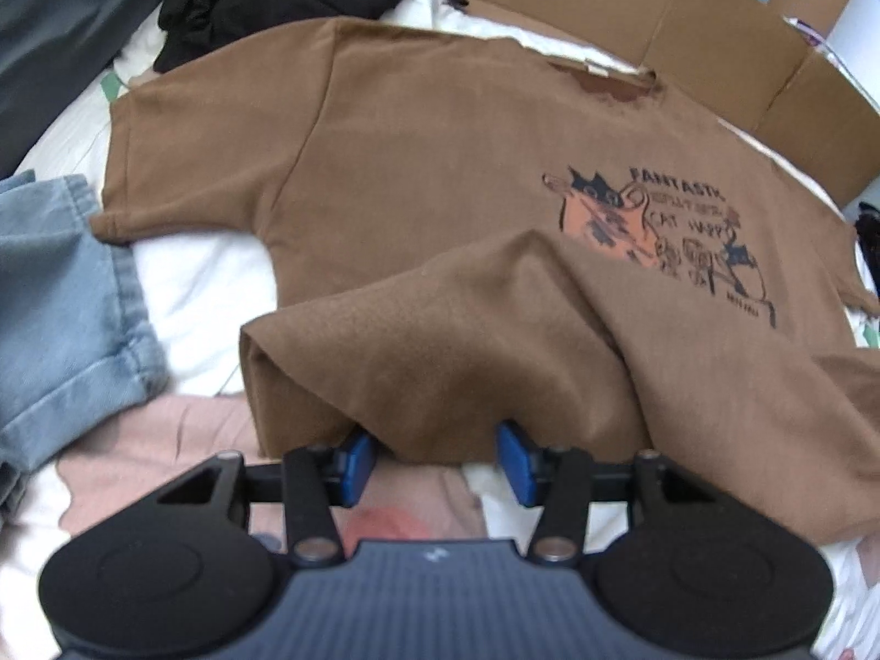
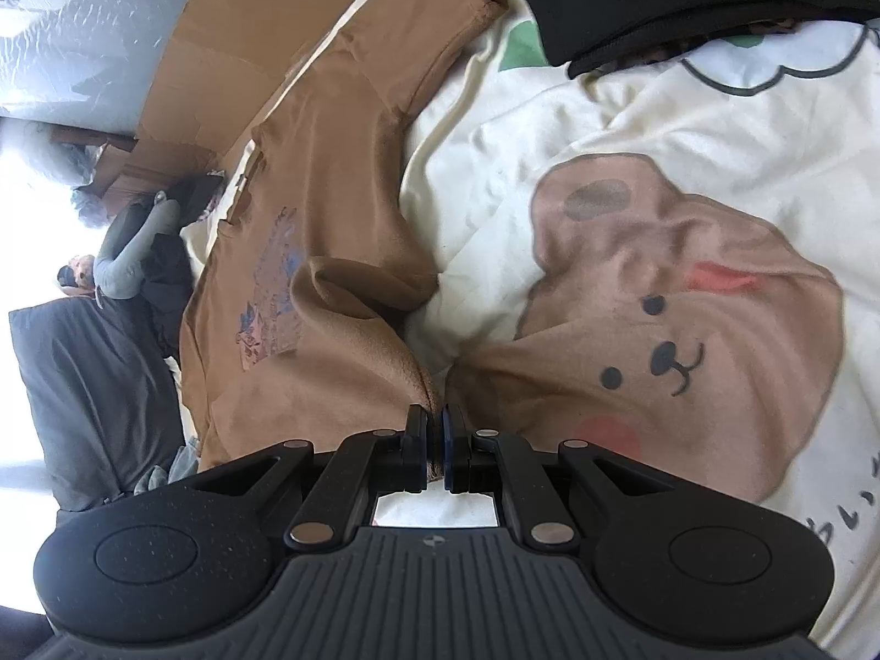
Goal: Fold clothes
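My right gripper (image 2: 434,443) pinches the brown T-shirt (image 1: 440,165) hem, left gripper (image 1: 434,459) jaws apart around its folded edge; I'd re-grip left, then carry both corners level toward the collar.

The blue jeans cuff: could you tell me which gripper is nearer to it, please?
Left. The left gripper sits just right of the jeans cuff; the right gripper shows no jeans nearby.

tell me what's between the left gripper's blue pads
A fold of the brown t-shirt hangs between the left gripper pads, which stand apart, in the left wrist view.
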Demonstrator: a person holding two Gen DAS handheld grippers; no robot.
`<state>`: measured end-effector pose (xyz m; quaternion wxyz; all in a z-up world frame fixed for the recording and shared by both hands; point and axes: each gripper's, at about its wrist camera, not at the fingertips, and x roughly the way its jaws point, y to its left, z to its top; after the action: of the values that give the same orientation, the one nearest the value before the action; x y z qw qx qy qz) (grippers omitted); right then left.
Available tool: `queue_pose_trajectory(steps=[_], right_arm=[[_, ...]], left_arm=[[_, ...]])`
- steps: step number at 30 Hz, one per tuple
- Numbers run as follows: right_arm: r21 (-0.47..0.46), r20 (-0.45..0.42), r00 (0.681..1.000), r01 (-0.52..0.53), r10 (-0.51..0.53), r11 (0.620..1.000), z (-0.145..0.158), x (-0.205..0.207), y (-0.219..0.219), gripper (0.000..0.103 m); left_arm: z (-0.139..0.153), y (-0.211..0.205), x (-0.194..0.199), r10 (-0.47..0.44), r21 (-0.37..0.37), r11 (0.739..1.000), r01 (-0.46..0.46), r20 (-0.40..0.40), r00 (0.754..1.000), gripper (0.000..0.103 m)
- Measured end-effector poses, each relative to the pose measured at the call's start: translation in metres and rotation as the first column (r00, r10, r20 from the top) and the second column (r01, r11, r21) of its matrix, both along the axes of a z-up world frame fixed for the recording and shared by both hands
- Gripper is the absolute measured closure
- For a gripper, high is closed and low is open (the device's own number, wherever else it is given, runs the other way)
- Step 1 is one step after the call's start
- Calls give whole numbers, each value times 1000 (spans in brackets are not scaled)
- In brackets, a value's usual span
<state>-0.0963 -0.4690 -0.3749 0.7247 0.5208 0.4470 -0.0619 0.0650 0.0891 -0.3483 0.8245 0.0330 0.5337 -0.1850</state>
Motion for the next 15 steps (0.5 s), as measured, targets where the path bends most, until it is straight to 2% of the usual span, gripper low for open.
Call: queue_pose_trajectory(steps=[6, 7, 8, 10, 15], right_arm=[[-21, -16, 1000, -27, 27, 999, -7, 8, 6, 100], [-23, -22, 999, -31, 30, 999, -8, 9, 6, 100], [-24, -26, 999, -33, 32, 999, -8, 9, 7, 100], [-28, -23, 999, -35, 34, 999, -5, 8, 7, 100], [-48, 24, 998, -55, 57, 997, 11, 7, 3, 100]], left_arm=[[-2, -5, 3, -30, -22, 999, 30, 39, 999, 57], [-1, -5, 3, -33, -24, 999, 34, 36, 999, 65], [0, -4, 3, -33, -29, 999, 34, 32, 999, 82], [4, 1, 3, -25, -46, 999, 26, 19, 999, 97], [32, 23, -3, -6, -106, 994, 6, 1, 1000, 100]])
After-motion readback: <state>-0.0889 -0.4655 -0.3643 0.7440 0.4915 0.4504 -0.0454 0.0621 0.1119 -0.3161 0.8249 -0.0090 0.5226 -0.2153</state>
